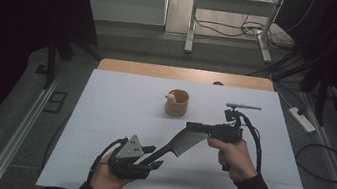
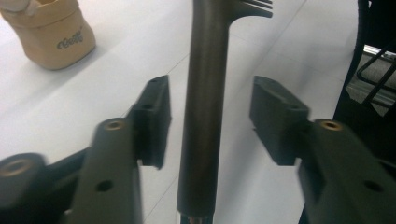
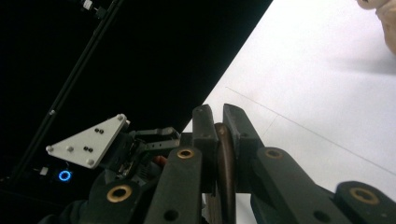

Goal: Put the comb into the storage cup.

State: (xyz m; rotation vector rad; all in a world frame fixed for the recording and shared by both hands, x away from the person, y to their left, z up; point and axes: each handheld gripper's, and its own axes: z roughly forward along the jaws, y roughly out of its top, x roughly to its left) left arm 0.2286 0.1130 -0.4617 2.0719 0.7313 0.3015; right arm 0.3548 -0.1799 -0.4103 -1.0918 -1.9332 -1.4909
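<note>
Black comb (image 1: 184,143) clamped in right gripper (image 1: 191,126), handle between left gripper (image 1: 153,157) jaws.

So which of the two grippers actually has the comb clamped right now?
The right gripper: its jaws are shut on the comb at the toothed end. The left gripper is open, its pads either side of the handle with gaps showing.

Lots of bare white table (image 1: 102,115) at the left and front. Only a small cup (image 1: 177,103) standing in the way, far back.
</note>
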